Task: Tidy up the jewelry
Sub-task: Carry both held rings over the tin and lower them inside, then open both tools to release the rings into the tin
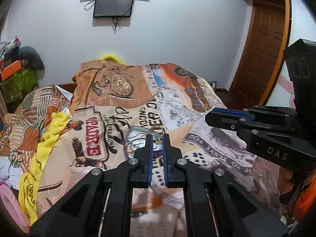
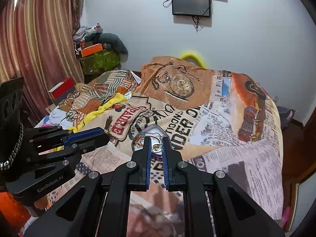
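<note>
Left wrist view, left to right. Yellow cloth (image 1: 45,136), crumpled on the bed at 9 o'clock. Printed bedspread (image 1: 207,122) covering the bed, newspaper-style; legible wording includes "PADRE" in red. Clear jewelry case (image 1: 136,138), lying on the bedspread at centre, thin chains and small pieces inside. Left hand-held gripper (image 1: 157,138), fingers a narrow gap apart just over the case; a gold hoop earring (image 1: 156,130) sits between the tips, though whether it is pinched cannot be told. Right hand-held gripper (image 1: 227,119) at 3 o'clock, marked "DAS", jaws together and nothing visible between them.

Right wrist view, left to right. Left hand-held gripper (image 2: 98,136) at 9 o'clock, marked "GenRobot.AI". Bedspread (image 2: 227,138) reads "PADRE" again. Jewelry case (image 2: 156,131) at centre. Right hand-held gripper (image 2: 157,142), fingers slightly apart above the case. Wall screen (image 2: 190,3) at 12 o'clock.
</note>
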Motion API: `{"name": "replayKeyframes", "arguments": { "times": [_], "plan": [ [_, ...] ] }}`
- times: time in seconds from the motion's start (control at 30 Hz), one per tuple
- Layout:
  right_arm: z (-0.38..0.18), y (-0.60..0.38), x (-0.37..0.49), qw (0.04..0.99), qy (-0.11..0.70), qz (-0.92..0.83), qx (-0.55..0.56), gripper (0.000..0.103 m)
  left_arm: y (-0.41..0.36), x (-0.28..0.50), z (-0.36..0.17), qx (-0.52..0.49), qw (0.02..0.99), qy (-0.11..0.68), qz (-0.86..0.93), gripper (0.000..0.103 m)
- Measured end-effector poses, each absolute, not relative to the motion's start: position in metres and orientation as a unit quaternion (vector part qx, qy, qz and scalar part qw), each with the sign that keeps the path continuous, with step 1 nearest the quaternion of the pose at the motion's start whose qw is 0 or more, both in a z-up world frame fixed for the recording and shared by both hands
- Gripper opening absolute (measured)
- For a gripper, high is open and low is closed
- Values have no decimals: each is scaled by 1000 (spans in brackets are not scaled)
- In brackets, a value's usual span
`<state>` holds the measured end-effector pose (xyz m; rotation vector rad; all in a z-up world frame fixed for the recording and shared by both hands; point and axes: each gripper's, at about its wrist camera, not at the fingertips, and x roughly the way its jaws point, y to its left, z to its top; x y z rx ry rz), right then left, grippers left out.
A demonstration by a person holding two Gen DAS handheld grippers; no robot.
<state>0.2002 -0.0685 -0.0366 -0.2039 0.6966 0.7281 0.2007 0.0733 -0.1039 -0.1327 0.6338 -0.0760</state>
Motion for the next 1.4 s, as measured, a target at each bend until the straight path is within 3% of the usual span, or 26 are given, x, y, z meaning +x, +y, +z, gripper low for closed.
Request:
{"name": "replayKeyframes", "arguments": {
  "times": [0.83,1.23,1.4],
  "plan": [
    [-112,-4,297,802,479,350,-67,9,104,288,-196,-88,905,414,-46,7],
    [-135,6,308,768,526,360,-71,10,105,295,-206,-88,900,423,-50,7],
    [-125,2,306,780,512,351,-73,19,105,286,-193,-87,904,415,-49,8]
  ]
}}
